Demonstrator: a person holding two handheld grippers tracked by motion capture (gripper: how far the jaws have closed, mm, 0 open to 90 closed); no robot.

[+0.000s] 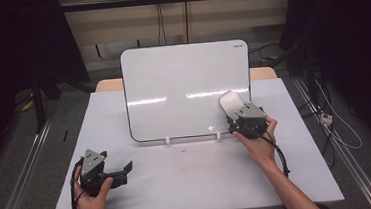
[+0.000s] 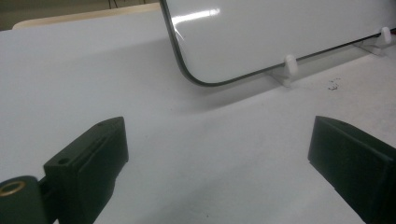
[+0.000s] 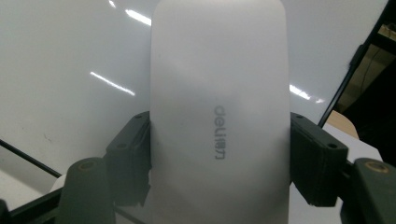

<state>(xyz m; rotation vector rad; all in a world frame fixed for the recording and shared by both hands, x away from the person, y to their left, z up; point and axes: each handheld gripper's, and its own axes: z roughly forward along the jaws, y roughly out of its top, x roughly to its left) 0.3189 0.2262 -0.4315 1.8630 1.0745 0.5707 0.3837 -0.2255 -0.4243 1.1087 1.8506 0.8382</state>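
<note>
A white-topped bench [image 1: 189,179] stands on a grey floor [image 1: 26,147], metal rails [image 1: 23,167] run along both sides, cables [image 1: 333,123] trail at the right, and dark curtains [image 1: 13,38] hang behind

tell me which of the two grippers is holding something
The right gripper, up at the whiteboard, is shut on a white eraser. The left gripper hangs open over the table, nothing between its jaws.
</note>
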